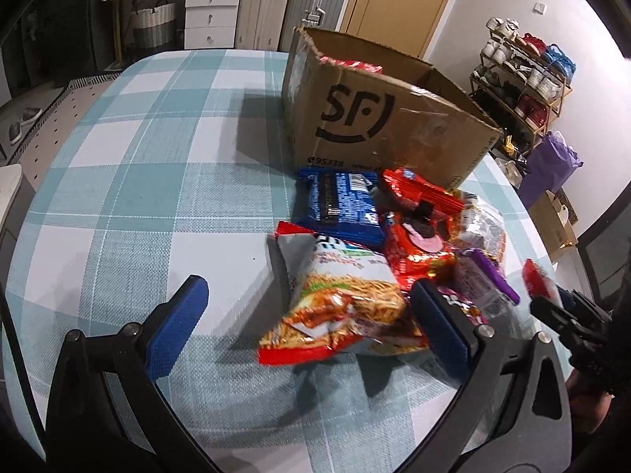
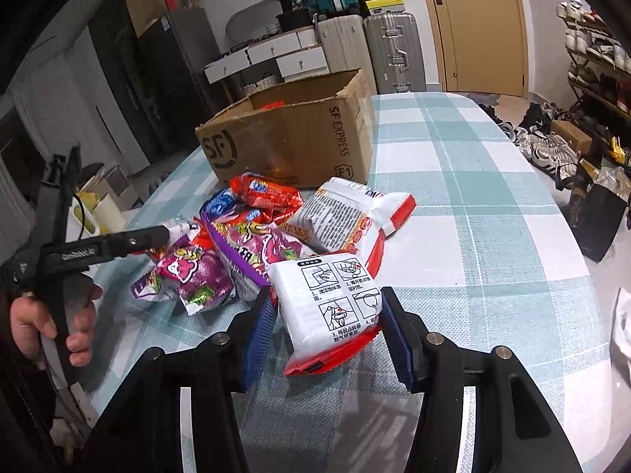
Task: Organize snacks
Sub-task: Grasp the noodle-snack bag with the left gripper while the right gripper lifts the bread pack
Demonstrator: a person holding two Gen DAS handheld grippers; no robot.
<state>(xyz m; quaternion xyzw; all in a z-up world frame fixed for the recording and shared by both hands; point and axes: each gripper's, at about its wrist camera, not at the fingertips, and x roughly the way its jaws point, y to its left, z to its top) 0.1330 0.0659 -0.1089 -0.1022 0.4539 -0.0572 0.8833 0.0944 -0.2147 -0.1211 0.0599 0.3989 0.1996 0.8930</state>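
Both tongs: right clamps white packet; left spread wide, unladen.

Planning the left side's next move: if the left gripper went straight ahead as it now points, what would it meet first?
Probably the noodle snack bag, lying just ahead of the open left gripper; depth is uncertain.

Checked table under cardboard box, snack packets.
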